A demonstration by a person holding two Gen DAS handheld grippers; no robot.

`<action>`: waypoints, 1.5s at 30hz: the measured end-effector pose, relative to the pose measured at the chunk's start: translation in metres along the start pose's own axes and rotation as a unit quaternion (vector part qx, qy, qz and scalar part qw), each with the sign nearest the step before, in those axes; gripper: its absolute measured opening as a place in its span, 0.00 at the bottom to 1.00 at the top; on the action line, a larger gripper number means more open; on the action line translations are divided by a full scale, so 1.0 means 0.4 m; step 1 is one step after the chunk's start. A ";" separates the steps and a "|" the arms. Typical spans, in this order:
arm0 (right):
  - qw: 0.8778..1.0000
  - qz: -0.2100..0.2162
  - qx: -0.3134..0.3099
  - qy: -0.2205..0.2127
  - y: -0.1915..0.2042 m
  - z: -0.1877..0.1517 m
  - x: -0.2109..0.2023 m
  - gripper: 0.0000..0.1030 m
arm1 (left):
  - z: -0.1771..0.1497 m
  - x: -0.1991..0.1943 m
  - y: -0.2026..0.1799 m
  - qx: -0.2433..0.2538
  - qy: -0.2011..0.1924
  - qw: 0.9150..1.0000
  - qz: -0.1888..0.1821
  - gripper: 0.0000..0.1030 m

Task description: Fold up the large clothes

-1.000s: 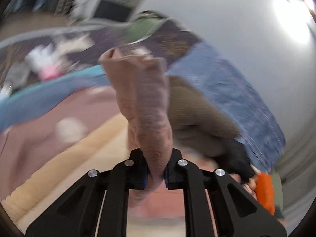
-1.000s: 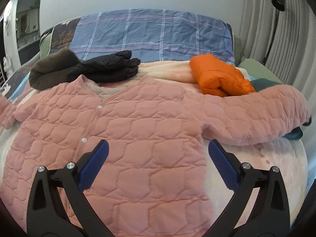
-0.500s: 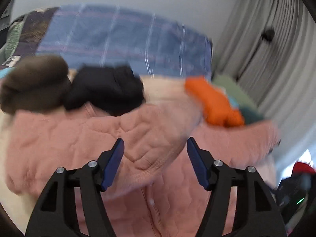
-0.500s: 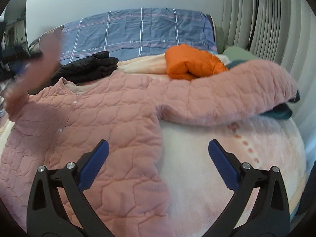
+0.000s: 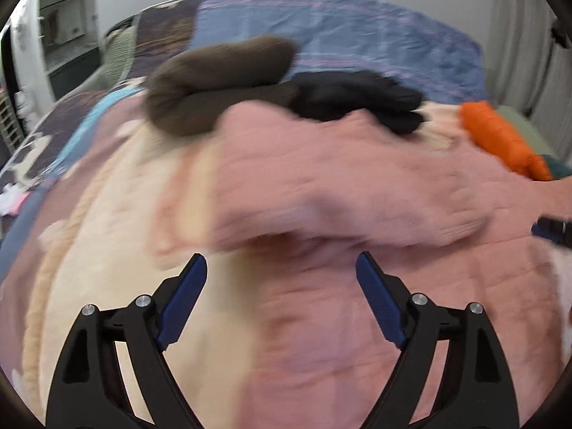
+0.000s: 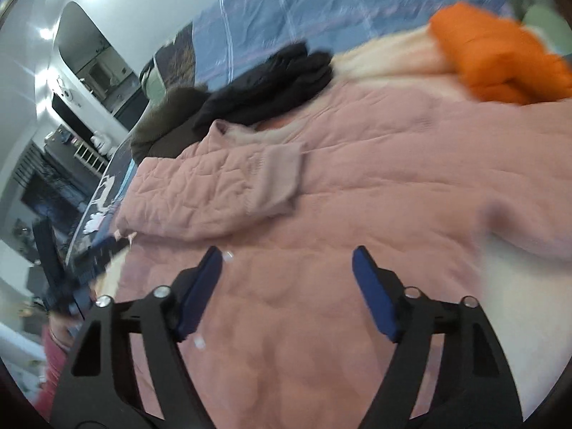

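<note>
A pink quilted jacket (image 5: 339, 186) lies spread face up on the bed. Its one sleeve (image 6: 214, 196) is folded across the chest, the ribbed cuff (image 6: 279, 182) near the collar. My left gripper (image 5: 280, 261) hovers over the jacket's side edge; its jaws are opening and hold nothing. My right gripper (image 6: 287, 250) hangs above the jacket's front by the snap buttons; its jaws are closing, with no cloth between the pads. The left gripper (image 6: 71, 275) shows blurred at the right wrist view's left edge. Both views are motion-blurred.
Behind the collar lie a brown folded garment (image 5: 214, 82) and a black one (image 5: 357, 100). An orange folded jacket (image 5: 500, 136) sits at the back right. A blue plaid blanket (image 5: 339, 32) covers the headboard end. A cream blanket (image 5: 107, 250) lies under the jacket.
My left gripper let go of the sleeve cuff and opened wide; the sleeve now lies folded over the chest. My right gripper swung left over the jacket and its jaws narrowed.
</note>
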State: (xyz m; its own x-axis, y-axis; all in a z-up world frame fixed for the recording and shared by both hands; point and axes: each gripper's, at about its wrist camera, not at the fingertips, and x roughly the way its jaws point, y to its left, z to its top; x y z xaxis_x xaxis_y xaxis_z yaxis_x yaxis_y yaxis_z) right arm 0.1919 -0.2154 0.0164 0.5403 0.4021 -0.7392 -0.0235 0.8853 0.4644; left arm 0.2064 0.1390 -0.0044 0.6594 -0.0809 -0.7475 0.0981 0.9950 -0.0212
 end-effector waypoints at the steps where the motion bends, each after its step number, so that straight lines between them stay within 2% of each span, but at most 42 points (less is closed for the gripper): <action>1: 1.000 0.002 0.006 0.009 0.003 0.023 0.035 0.72 | -0.002 0.013 0.020 -0.004 0.004 1.000 0.009 0.83; 3: 0.999 0.011 0.029 0.023 0.009 0.066 0.107 0.73 | 0.004 0.048 0.060 -0.009 0.014 1.000 0.019 0.83; 6: 0.995 0.042 0.078 0.053 0.007 0.101 0.208 0.83 | 0.029 0.088 0.085 -0.028 0.020 0.999 0.016 0.83; 7: 0.994 0.038 0.083 0.052 0.010 0.102 0.222 0.85 | 0.038 0.098 0.090 -0.035 0.022 0.999 0.010 0.83; 8: 0.996 0.029 0.074 0.046 0.025 0.106 0.229 0.79 | 0.049 0.110 0.094 -0.041 0.024 0.999 0.002 0.83; 9: 0.998 0.017 0.047 0.041 0.048 0.112 0.226 0.62 | 0.054 0.112 0.096 -0.042 0.023 0.999 0.001 0.83; 10: 0.999 -0.002 0.016 0.038 0.076 0.118 0.218 0.11 | 0.061 0.117 0.092 -0.040 0.022 0.999 0.003 0.83; 13: 1.000 0.006 0.006 -0.028 0.105 0.132 0.115 0.13 | 0.065 0.121 0.079 -0.024 0.014 0.999 0.023 0.83; 15: 0.995 -0.031 -0.018 -0.096 0.121 0.147 0.005 0.12 | 0.059 0.118 0.073 -0.012 0.011 0.999 0.028 0.83; 17: 0.988 -0.083 -0.030 -0.127 0.111 0.150 -0.057 0.13 | 0.051 0.108 0.061 0.006 0.007 1.000 0.030 0.86; 19: 0.985 -0.121 -0.022 -0.118 0.067 0.147 -0.074 0.13 | 0.039 0.090 0.037 0.037 -0.001 0.999 0.024 0.87; 21: 0.982 -0.165 0.004 -0.094 0.008 0.131 -0.047 0.13 | 0.033 0.074 0.014 0.063 -0.007 0.998 0.028 0.87; 22: 0.981 -0.177 0.013 -0.079 -0.022 0.119 -0.035 0.15 | 0.033 0.068 0.012 0.067 -0.005 0.998 0.019 0.87; 24: 0.978 -0.202 0.024 -0.039 -0.082 0.090 0.011 0.27 | 0.033 0.053 0.020 0.058 0.003 0.998 0.001 0.87; 25: 0.976 -0.212 0.029 -0.032 -0.106 0.075 0.026 0.40 | 0.034 0.045 0.025 0.052 0.004 0.999 -0.002 0.87; 27: 0.978 -0.197 0.041 -0.060 -0.128 0.047 0.004 0.42 | 0.039 0.020 0.037 0.041 -0.002 0.999 -0.012 0.86; 29: 0.975 -0.203 0.036 -0.084 -0.115 0.036 -0.033 0.45 | 0.050 -0.006 0.035 0.035 -0.017 0.999 -0.019 0.75; 31: 0.969 -0.211 0.007 -0.131 -0.067 0.036 -0.075 0.45 | 0.080 -0.027 0.013 0.031 -0.034 0.998 -0.035 0.64; 32: 0.968 -0.208 -0.008 -0.141 -0.049 0.044 -0.086 0.45 | 0.090 -0.030 0.001 0.029 -0.038 0.998 -0.043 0.61; 34: 0.971 -0.180 -0.040 -0.154 -0.005 0.049 -0.094 0.45 | 0.120 -0.026 -0.052 0.030 -0.043 0.996 -0.068 0.54; 35: 0.976 -0.154 -0.053 -0.146 0.014 0.050 -0.081 0.43 | 0.133 -0.011 -0.093 0.038 -0.040 0.995 -0.081 0.54; 37: 0.981 -0.147 -0.051 -0.114 0.011 0.052 -0.039 0.42 | 0.141 0.022 -0.153 0.056 -0.033 0.993 -0.095 0.53; 39: 0.985 -0.163 -0.011 -0.046 -0.044 0.037 0.051 0.41 | 0.125 0.092 -0.215 0.091 -0.015 0.992 -0.080 0.53; 40: 0.986 -0.162 0.009 -0.027 -0.078 0.028 0.092 0.41 | 0.106 0.140 -0.234 0.106 0.002 0.992 -0.061 0.54; 41: 0.988 -0.144 0.001 -0.061 -0.100 0.009 0.103 0.41 | 0.081 0.184 -0.247 0.117 0.014 0.992 -0.045 0.55; 42: 0.987 -0.145 -0.013 -0.070 -0.096 0.002 0.099 0.41 | 0.055 0.201 -0.252 0.121 -0.009 0.992 -0.039 0.57; 43: 0.986 -0.148 -0.023 -0.069 -0.085 0.001 0.093 0.43 | 0.047 0.193 -0.252 0.120 -0.023 0.992 -0.041 0.58; 45: 0.986 -0.149 -0.037 -0.061 -0.071 0.003 0.093 0.49 | 0.052 0.184 -0.240 0.108 -0.022 0.992 -0.054 0.58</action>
State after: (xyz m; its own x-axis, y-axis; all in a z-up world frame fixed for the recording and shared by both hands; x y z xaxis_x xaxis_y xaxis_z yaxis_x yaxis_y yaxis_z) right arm 0.2135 -0.2259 -0.0236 0.6288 0.0950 -0.7718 0.0928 0.9763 0.1957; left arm 0.2612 0.0361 -0.0435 0.6675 -0.1926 -0.7193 0.3242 0.9448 0.0479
